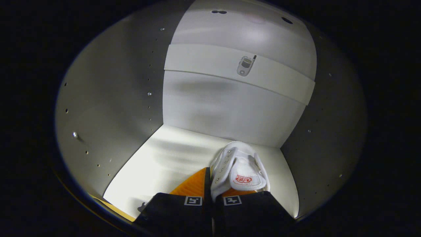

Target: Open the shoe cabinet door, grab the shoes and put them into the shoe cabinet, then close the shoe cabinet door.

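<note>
My gripper (214, 188) is inside the open shoe cabinet, low over its white floor (167, 158). A white canvas shoe (241, 166) with a red logo on its tongue points toward the back panel, toe near the back right corner. The two fingers stand close together, pinching the shoe's left side wall near its opening. One finger (194, 186) lies outside the shoe; the other is inside it and mostly hidden. I cannot tell whether the sole rests on the floor.
The white back panel (227, 108) is close ahead, crossed by a horizontal rail (204, 64) that carries a small metal fitting (245, 65). Grey side walls (108, 108) with rows of holes close in on both sides. Bare floor lies left of the shoe.
</note>
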Tool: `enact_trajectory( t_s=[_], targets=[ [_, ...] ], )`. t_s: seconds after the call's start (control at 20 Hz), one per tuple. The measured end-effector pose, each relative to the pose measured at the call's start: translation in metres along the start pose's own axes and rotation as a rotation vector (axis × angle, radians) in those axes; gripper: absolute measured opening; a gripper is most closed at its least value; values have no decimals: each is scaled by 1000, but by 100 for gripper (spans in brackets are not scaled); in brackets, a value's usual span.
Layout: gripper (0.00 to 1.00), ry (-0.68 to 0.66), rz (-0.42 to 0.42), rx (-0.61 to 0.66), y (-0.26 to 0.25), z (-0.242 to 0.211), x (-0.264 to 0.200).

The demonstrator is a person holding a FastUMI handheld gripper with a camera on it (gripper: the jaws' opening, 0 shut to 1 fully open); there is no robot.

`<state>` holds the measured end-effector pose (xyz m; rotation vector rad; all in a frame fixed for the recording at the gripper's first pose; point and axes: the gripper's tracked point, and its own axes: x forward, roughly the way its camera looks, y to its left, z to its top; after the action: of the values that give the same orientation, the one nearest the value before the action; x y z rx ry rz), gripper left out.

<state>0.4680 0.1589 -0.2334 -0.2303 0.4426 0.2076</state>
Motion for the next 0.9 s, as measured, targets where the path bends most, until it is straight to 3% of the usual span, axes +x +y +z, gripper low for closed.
enact_trajectory(
  t_s=[0.15,0.25,0.4,0.45,0.8,0.9],
  targets=[
    [15,32,8,30,6,-7,-5],
    [33,53,47,77,13,-11,-13],
    [73,50,70,79,18,-14,-34],
    [79,38,64,72,16,-12,-43],
    [99,-49,55,177,0,3,-101],
    [98,-84,54,221,-7,13,-118]
  ],
)
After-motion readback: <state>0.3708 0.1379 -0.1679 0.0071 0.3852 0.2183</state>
